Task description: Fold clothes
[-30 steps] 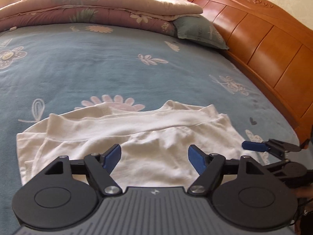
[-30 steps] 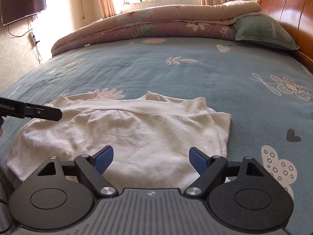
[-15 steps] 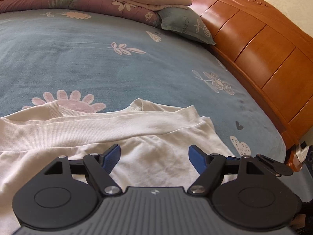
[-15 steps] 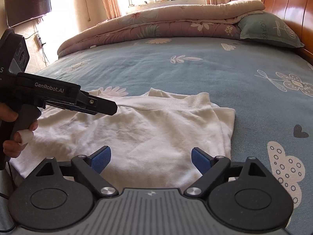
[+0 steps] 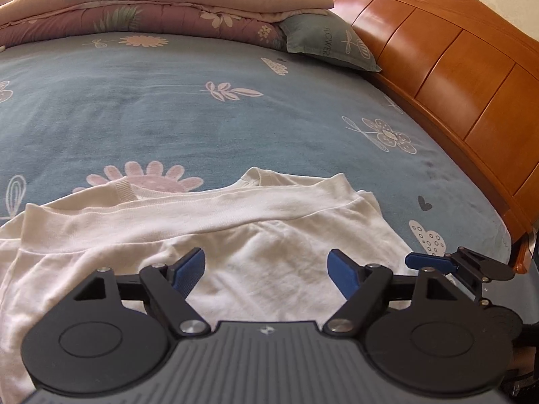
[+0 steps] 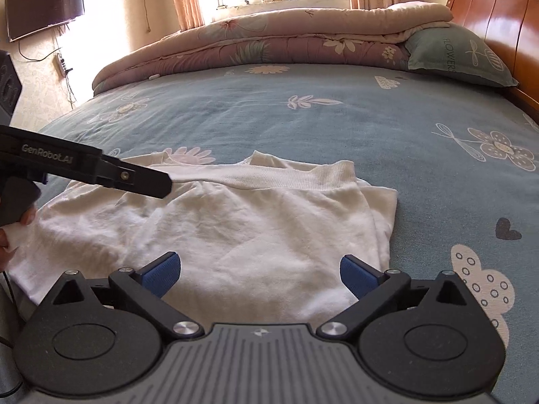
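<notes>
Jaws of right hand-held gripper (image 6: 257,274) opening wider (garment (image 6: 235,229) unheld).

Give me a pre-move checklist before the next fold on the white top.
1. Left claw free of cloth: ok, pads apart, nothing between them.
2. Right claw free of cloth: ok, jaws opening, nothing between them.
3. White top lying flat on the blue bedsheet: ok, already folded once, ribbed hem on top at the far edge, light wrinkles.
4. Space beyond the top for a further fold: ok, bare sheet up to the quilt and pillow.
5. Claws clear of each other: ok, they stand apart at opposite ends of the top.
6. Near edge of the top: cannot tell, hidden under both claws.
</notes>
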A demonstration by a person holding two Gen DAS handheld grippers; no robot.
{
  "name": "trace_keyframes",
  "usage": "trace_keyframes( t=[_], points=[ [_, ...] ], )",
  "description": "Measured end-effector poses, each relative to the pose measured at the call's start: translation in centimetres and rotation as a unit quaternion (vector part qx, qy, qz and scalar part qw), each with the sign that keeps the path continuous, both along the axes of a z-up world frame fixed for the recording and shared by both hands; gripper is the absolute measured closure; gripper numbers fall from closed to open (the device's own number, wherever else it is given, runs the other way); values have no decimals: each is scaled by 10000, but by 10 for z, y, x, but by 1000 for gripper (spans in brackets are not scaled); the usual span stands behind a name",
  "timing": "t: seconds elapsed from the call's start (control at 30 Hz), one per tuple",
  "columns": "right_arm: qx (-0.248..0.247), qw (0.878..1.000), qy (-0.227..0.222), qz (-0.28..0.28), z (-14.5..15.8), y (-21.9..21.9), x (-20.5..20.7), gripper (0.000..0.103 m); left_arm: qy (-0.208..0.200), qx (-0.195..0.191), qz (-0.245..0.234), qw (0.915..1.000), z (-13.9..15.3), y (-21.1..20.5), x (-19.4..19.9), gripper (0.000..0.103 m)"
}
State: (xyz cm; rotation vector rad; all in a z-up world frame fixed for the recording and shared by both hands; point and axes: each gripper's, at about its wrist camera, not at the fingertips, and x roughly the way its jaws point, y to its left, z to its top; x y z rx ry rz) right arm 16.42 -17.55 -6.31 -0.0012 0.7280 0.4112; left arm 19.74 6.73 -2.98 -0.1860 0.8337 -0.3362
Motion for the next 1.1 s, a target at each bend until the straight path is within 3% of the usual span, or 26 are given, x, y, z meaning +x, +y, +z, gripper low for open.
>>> trace_keyframes(
  t=[0.2,0.37,0.5,0.8,0.97,1.1],
  points=[
    [196,9996,68,-199,2,-4,-8,0,544,23,627,9965,-19,28,-16,23],
    [221,9997,-51,45,12,7,-15,0,563,-29,826,9950,-21,42,-30,23],
    [170,9988,454,46,-5,14,-5,0,608,-83,874,9943,-13,58,-40,23],
    [263,9983,489,175,3,22,-12,0,333,-418,1307,9900,20,138,-47,22],
    [213,9983,446,319,9,34,-14,0,437,-1032,1121,9874,7,157,-46,22],
    [84,9978,491,438,10,44,-15,0,726,-1089,1116,9851,-22,155,-40,22]
  ],
)
